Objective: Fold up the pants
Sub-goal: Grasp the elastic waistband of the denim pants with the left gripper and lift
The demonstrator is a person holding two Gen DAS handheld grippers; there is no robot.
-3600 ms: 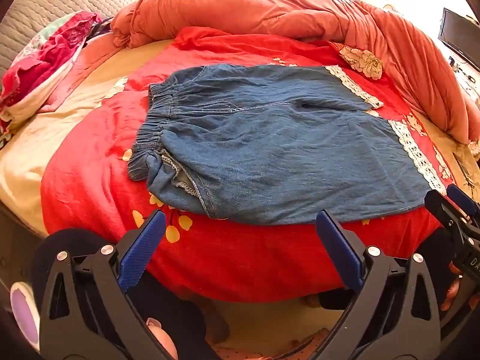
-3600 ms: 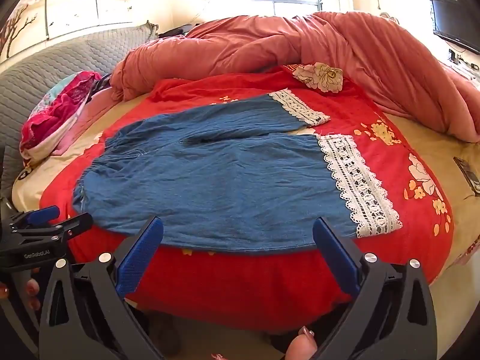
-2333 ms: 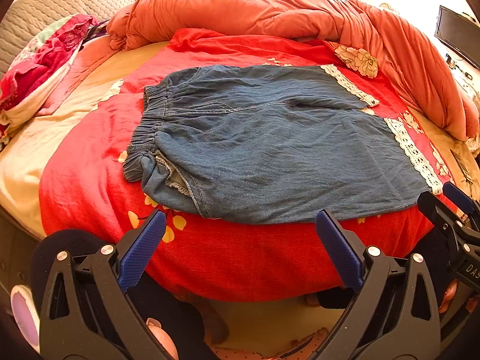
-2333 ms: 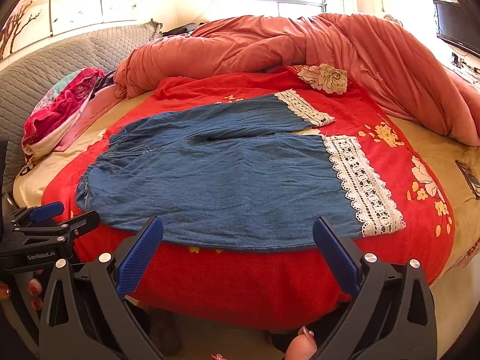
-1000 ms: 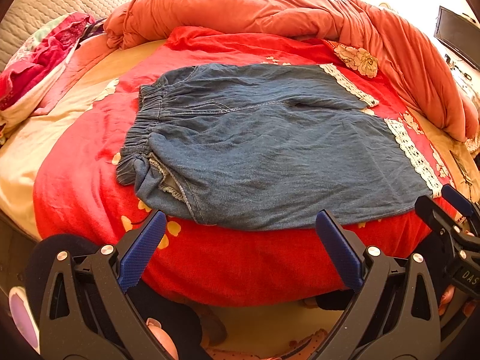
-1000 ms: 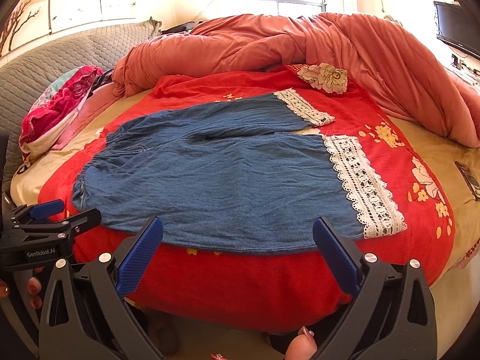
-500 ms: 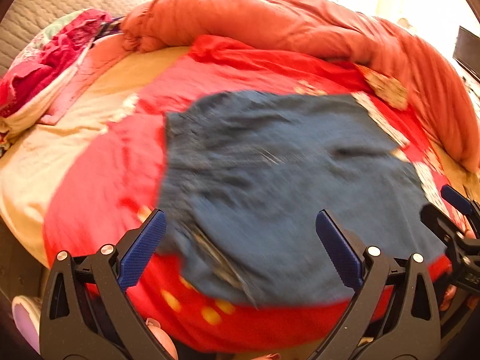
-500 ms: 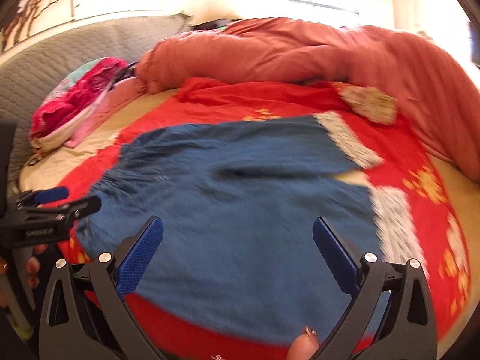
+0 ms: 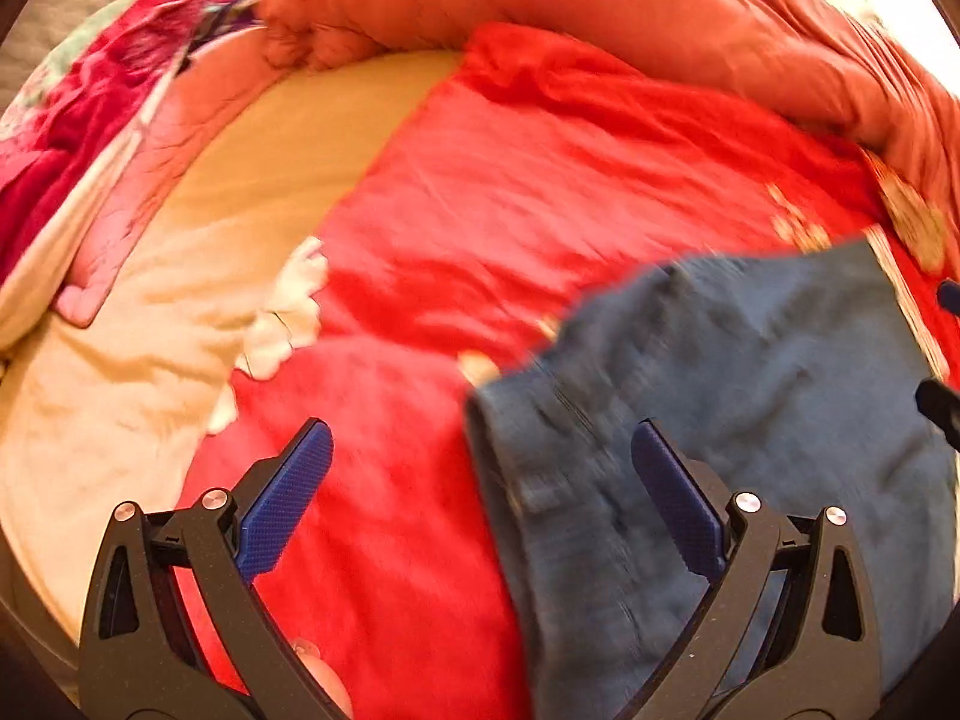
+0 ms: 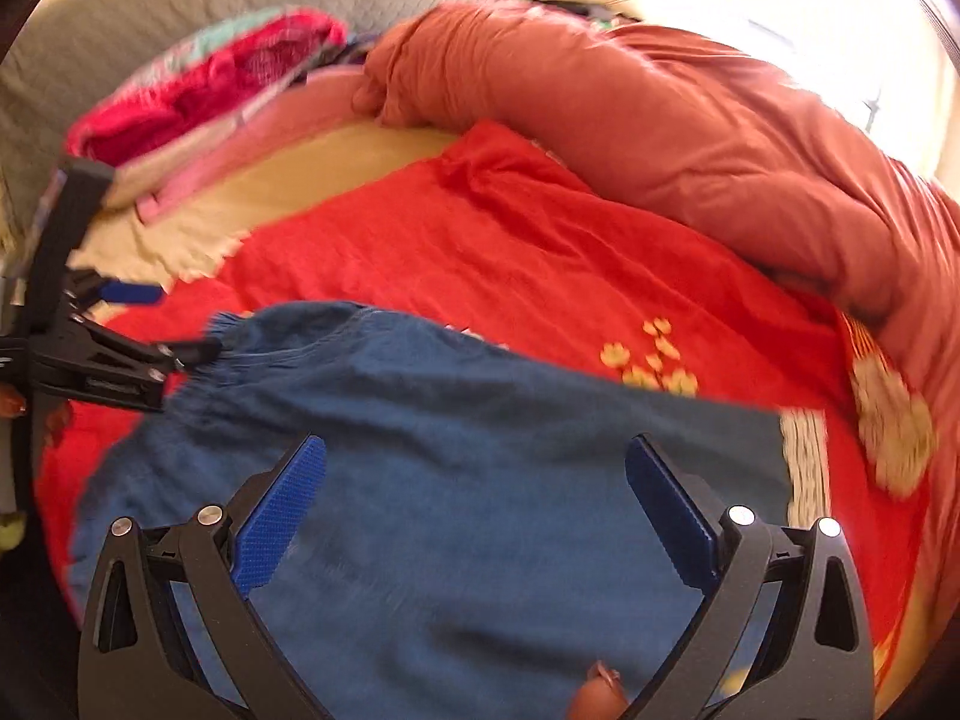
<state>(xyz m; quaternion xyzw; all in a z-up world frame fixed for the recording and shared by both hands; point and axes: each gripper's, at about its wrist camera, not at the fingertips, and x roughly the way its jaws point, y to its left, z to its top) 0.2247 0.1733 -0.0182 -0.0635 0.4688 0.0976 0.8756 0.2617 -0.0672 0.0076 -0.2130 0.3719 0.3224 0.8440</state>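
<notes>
Blue denim pants (image 10: pixel 480 450) with a white lace hem (image 10: pixel 804 462) lie flat on the red blanket (image 10: pixel 540 252). My right gripper (image 10: pixel 474 510) hovers open above the middle of the pants, nothing between its blue pads. In the right wrist view my left gripper (image 10: pixel 168 322) stands open at the gathered waistband (image 10: pixel 240 336), its lower finger touching or nearly touching the cloth. In the left wrist view my left gripper (image 9: pixel 480 480) is open, straddling the waistband edge (image 9: pixel 498 450) of the pants (image 9: pixel 750 408); the right finger is over denim, the left over the red blanket (image 9: pixel 540 192). Both views are motion-blurred.
A bunched orange duvet (image 10: pixel 660 120) lies along the far side of the bed. A pile of pink and red clothes (image 9: pixel 78 138) sits at the far left by the grey quilted headboard (image 10: pixel 180 18). Cream sheet (image 9: pixel 120 390) shows left of the blanket.
Both grippers have moved forward from the bed's edge to above the pants and swung left. The left gripper now reaches the waistband. Both stay open.
</notes>
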